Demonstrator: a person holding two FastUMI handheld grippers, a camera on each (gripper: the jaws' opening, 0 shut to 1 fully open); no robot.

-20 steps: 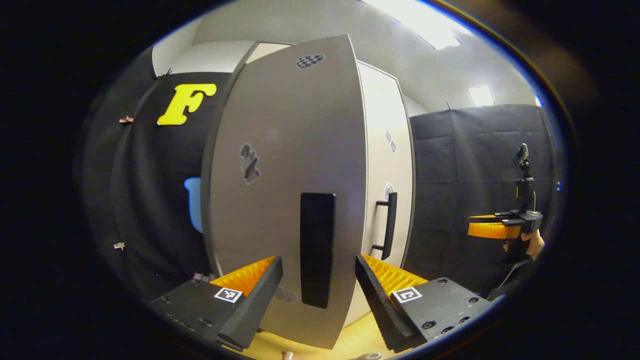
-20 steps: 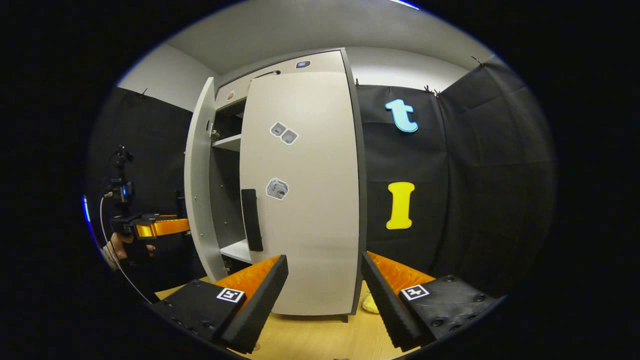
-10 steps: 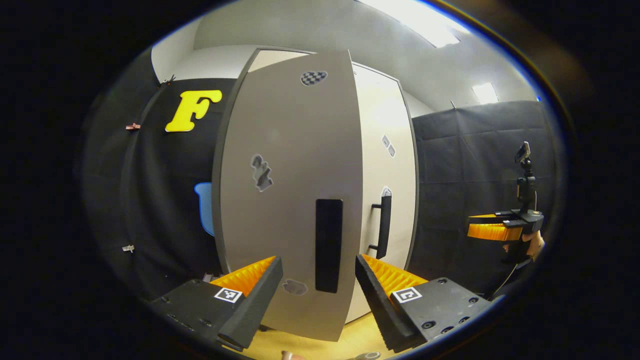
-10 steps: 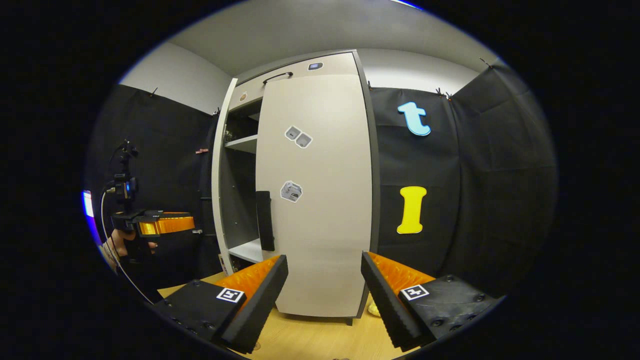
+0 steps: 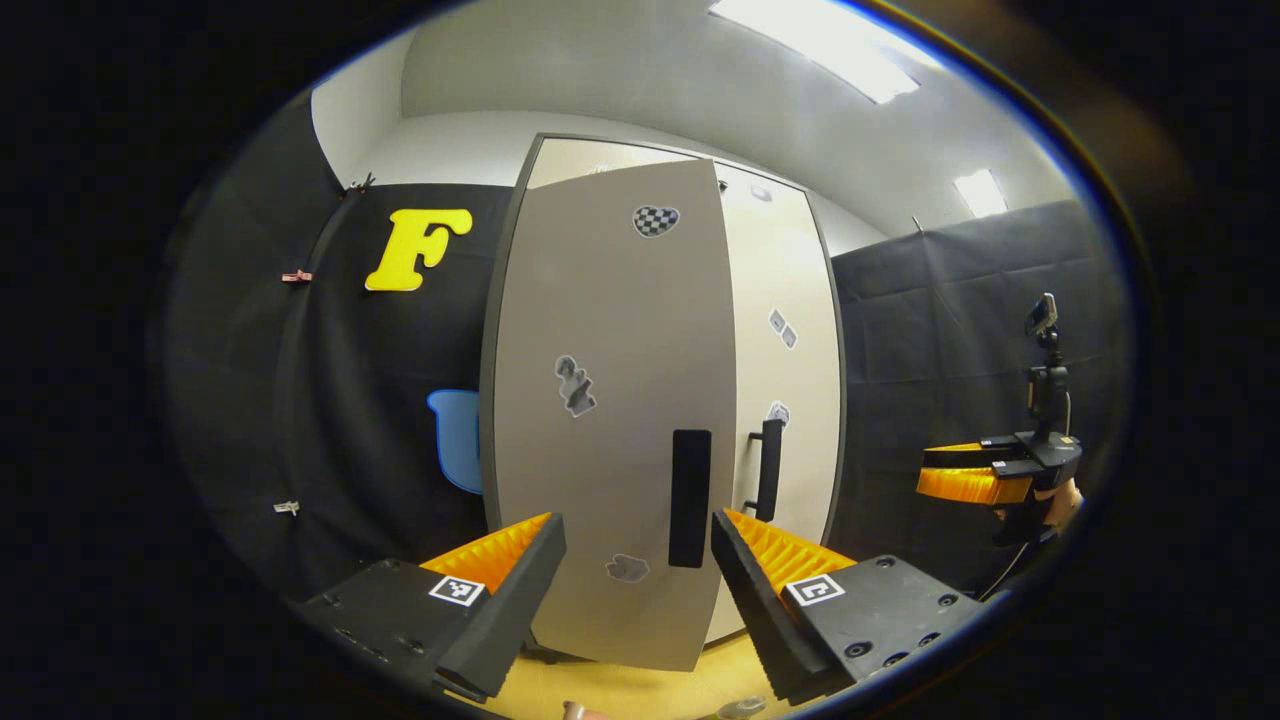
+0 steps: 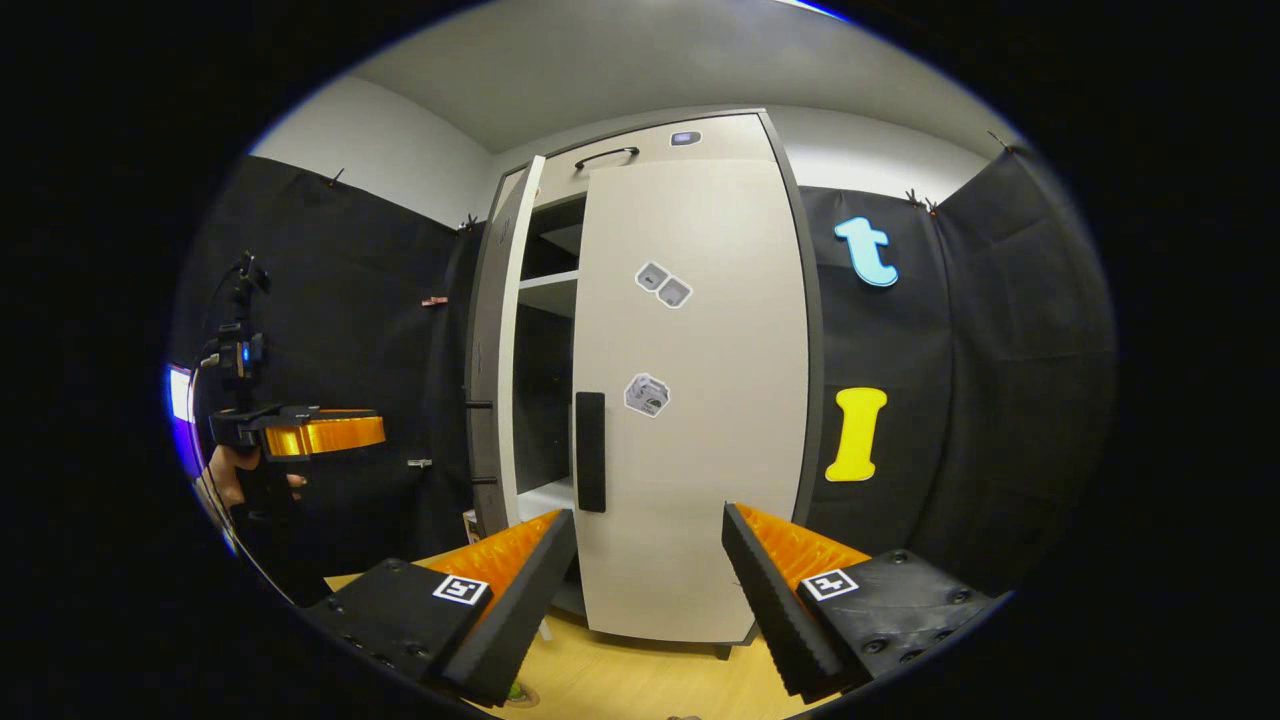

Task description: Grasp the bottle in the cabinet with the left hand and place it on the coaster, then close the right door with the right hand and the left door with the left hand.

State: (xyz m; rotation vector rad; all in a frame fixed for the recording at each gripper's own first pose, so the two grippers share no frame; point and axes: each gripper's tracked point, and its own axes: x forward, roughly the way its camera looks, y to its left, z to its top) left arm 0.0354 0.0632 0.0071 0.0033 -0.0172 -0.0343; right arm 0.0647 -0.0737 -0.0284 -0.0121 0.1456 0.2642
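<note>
My left gripper and right gripper fingers are spread, empty. Cabinet: right door closed, left door ajar; visible shelves bare.

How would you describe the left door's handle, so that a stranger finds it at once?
Find the tall pale cabinet. Its left door stands ajar. The handle is the flat black vertical bar near that door's free edge; the right door's handle stands off on brackets.
</note>
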